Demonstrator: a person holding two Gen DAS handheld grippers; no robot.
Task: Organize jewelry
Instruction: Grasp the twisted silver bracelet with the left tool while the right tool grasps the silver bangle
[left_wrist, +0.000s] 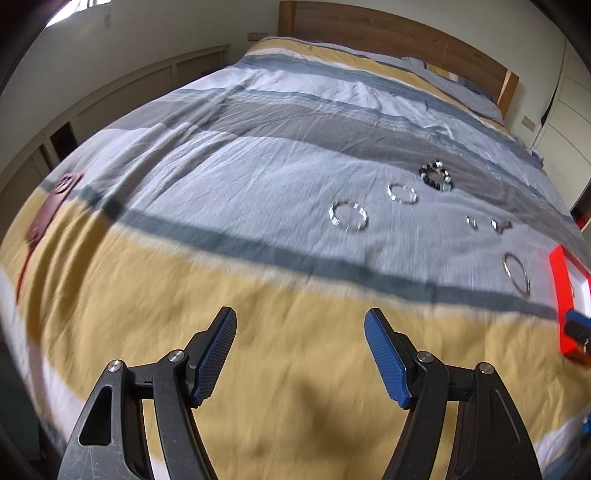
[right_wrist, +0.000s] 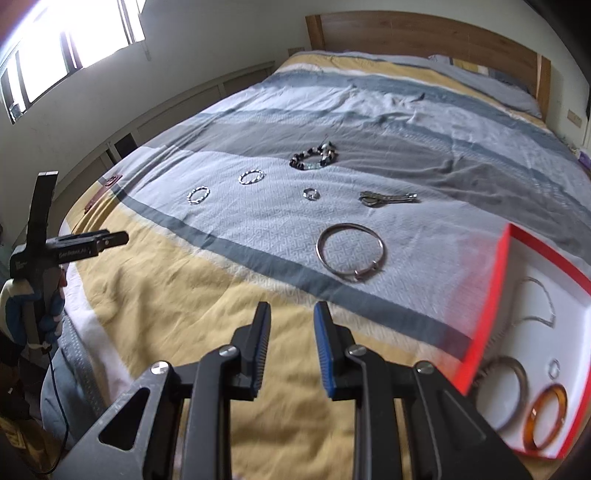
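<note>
- Our left gripper (left_wrist: 300, 321) hangs over the yellow band of the bedspread (left_wrist: 258, 155), its blue pads spread wide with nothing between them.
- Our right gripper (right_wrist: 291, 314) is also over the yellow band, its pads only a narrow gap apart and empty (no jewelry touches either pad).
- Straight ahead of the right gripper, just past the dark grey stripe, lies a large silver bangle (right_wrist: 350, 252), flat on the cloth.
- Further ahead of it are a small ring (right_wrist: 311, 193) and a metal clasp piece (right_wrist: 388, 198), and beyond those a black-and-white beaded bracelet (right_wrist: 314, 157).
- Ahead and to the left of the right gripper sit two twisted silver bracelets (right_wrist: 252, 176) (right_wrist: 198, 195), well apart from both grippers.
- Close by on the right gripper's right side is the red-rimmed tray (right_wrist: 484, 325); it holds a thin chain (right_wrist: 535, 306), a grey bangle (right_wrist: 508, 391), an amber bangle (right_wrist: 546, 415) and a small ring (right_wrist: 553, 368).
- In the left wrist view the tray's red edge (left_wrist: 559, 291) shows far to the right of the left gripper.
</note>
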